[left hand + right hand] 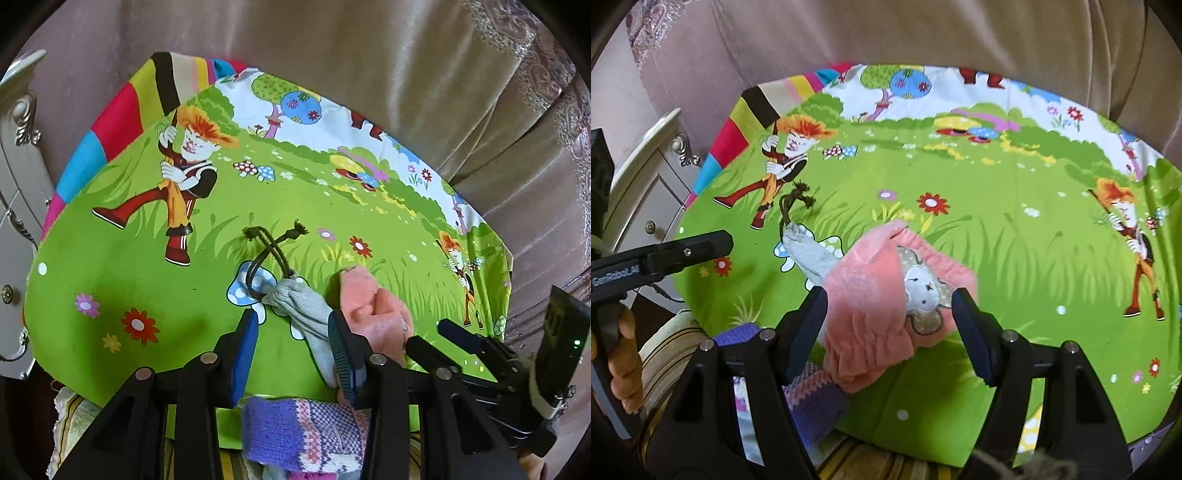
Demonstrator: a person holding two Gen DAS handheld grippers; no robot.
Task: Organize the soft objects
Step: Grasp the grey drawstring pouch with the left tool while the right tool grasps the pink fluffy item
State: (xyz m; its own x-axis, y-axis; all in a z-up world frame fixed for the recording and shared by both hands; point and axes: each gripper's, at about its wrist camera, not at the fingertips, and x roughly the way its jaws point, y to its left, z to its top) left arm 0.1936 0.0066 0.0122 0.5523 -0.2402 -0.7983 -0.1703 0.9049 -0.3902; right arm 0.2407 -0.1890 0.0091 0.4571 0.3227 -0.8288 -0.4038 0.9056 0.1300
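left wrist: left gripper (pixel 291 343) fingers apart around grey drawstring pouch (pixel 303 306), lying on cartoon cloth (pixel 147 288) | right wrist: right gripper (pixel 890 332) fingers wide, straddling pink plush cloth (pixel 871 306), not pinching; pouch beside it

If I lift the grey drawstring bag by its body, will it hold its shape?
Probably not. The grey drawstring bag lies creased and flat on the cartoon sheet, so expect it to droop. Its dark cords trail loose and may dangle or snag the pink fleece item overlapping it.
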